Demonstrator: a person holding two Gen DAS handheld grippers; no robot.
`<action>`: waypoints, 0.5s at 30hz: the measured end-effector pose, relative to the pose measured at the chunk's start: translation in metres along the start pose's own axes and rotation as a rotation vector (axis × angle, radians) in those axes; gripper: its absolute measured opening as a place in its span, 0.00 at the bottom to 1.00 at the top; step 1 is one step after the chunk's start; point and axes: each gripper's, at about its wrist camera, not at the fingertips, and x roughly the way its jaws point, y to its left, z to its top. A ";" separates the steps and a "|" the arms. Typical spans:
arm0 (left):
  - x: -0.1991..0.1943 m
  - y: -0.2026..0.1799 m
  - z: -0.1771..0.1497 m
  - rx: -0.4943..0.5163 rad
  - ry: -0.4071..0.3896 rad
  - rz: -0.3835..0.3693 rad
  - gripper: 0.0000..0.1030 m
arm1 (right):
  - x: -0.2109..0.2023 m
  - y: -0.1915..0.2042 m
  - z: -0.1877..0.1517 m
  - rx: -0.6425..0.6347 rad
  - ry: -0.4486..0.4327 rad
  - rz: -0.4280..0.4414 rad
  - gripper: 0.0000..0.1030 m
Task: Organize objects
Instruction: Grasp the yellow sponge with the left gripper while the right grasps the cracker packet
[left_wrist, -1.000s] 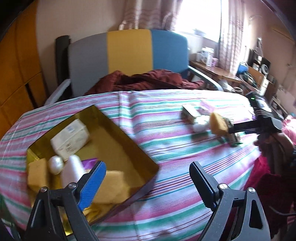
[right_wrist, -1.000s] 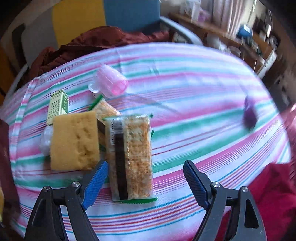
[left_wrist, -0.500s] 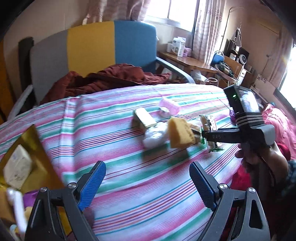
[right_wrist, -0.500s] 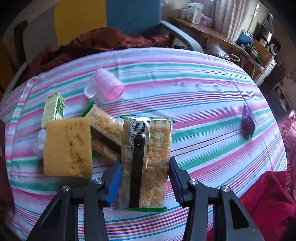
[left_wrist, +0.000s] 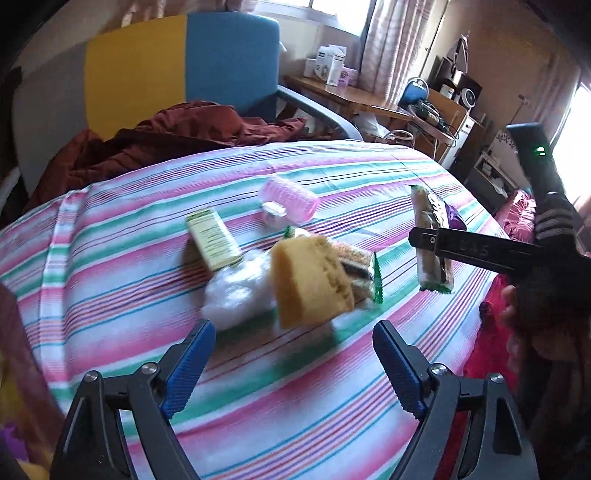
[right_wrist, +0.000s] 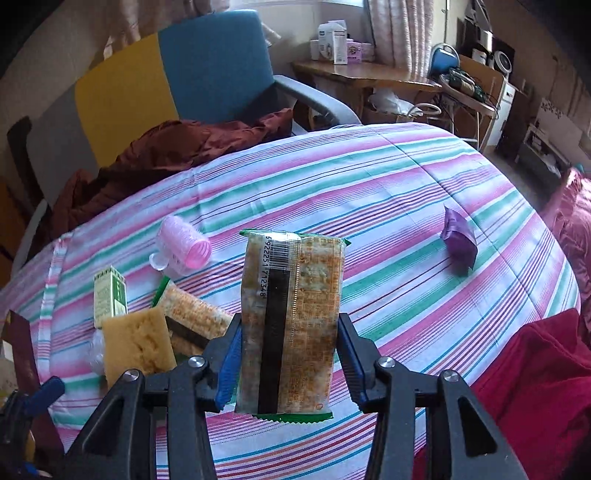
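My right gripper (right_wrist: 290, 350) is shut on a cracker packet (right_wrist: 291, 314) and holds it lifted above the striped tablecloth; it also shows in the left wrist view (left_wrist: 430, 240). My left gripper (left_wrist: 293, 354) is open and empty, just short of a yellow sponge (left_wrist: 310, 280). Beside the sponge lie a white cotton wad (left_wrist: 236, 291), a green-white box (left_wrist: 212, 238), a pink hair roller (left_wrist: 290, 199) and a second cracker packet (left_wrist: 356, 266). A purple sachet (right_wrist: 460, 242) lies apart to the right.
The table (right_wrist: 369, 177) is covered in a pink, green and white striped cloth. A chair (left_wrist: 177, 70) with a dark red garment (left_wrist: 166, 133) stands behind it. A red cloth (right_wrist: 535, 380) hangs at the right edge. A cluttered desk (right_wrist: 369, 74) is far back.
My right gripper closed on the cracker packet and lifted it off the table. My left gripper swung right, away from the gold box, toward the sponge pile.
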 end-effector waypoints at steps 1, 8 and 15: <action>0.004 -0.004 0.003 0.009 0.000 0.003 0.84 | 0.000 -0.004 0.001 0.020 -0.001 0.007 0.46; 0.047 -0.027 0.024 0.090 0.033 0.107 0.84 | 0.000 -0.022 0.003 0.102 0.001 0.054 0.46; 0.073 -0.036 0.029 0.170 0.039 0.162 0.55 | 0.005 -0.020 0.002 0.096 0.017 0.078 0.47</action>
